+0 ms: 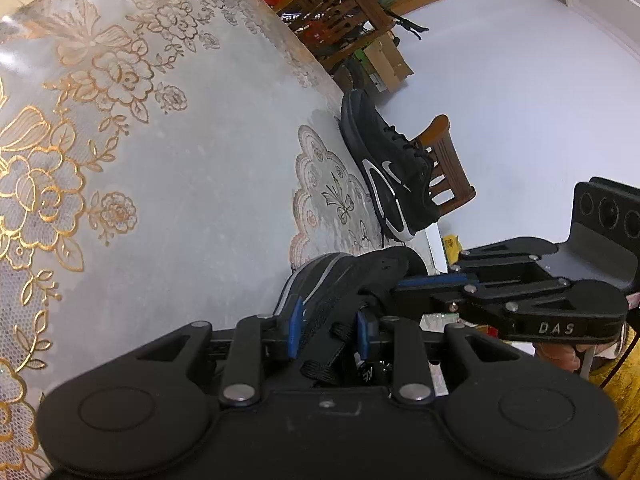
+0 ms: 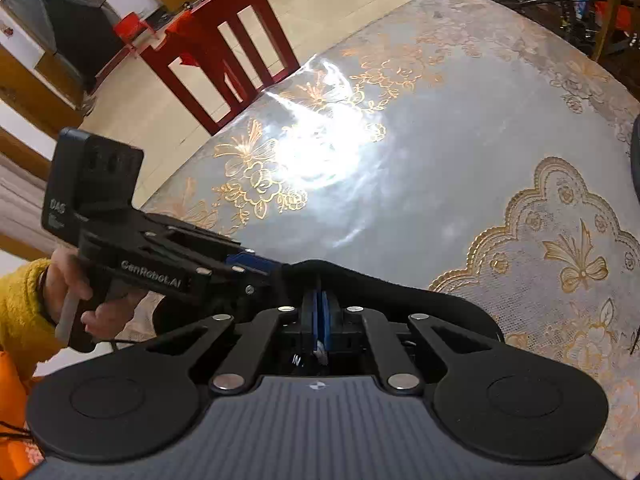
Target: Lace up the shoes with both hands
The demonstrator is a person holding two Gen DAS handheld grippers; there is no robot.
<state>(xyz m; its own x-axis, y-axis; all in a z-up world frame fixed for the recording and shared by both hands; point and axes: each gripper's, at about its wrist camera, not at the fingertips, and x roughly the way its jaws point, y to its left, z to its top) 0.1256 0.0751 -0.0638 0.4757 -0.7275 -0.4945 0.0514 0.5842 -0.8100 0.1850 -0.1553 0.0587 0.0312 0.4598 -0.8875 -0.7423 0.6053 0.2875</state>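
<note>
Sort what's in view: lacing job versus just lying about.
Job:
near black shoe
left gripper, clamped on that shoe
right gripper, shut

Lying about:
second black sneaker near the table edge
floral tablecloth
red chair

The letters "DAS" are showing in pale print on the side of the right gripper (image 1: pixel 432 280), which is reaching in from the right of the left gripper (image 1: pixel 328 332). From the right wrist view, "GenRobot.AI" is running along the left gripper's body, and "DAS" is sitting on its upright block. A white swoosh logo is showing on the far black shoe (image 1: pixel 390 168), ahead of the left claw.
</note>
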